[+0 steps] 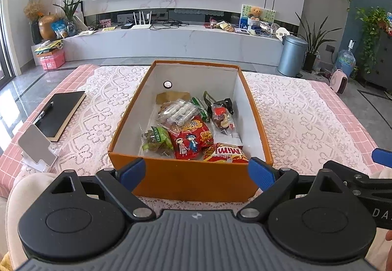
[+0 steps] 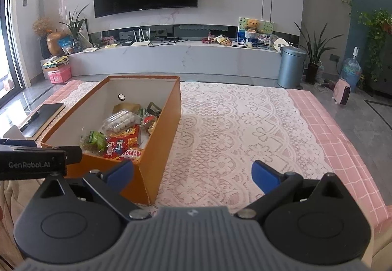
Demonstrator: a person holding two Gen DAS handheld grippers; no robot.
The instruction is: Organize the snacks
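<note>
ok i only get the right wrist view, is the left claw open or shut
observer: open. The left claw has its blue fingers spread wide in front of the near wall of the orange cardboard box, holding nothing.
operator: and whats that grey thing cut off at my left edge
observer: a grey and white phone stand, standing on the white lace tablecloth just in front of the black notebook with the black pen on it.

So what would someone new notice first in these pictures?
Probably the orange box standing open mid-table on the lace tablecloth, with bright snack packets piled inside. Next, both tools, left tool and right tool, open and empty near it.
</note>
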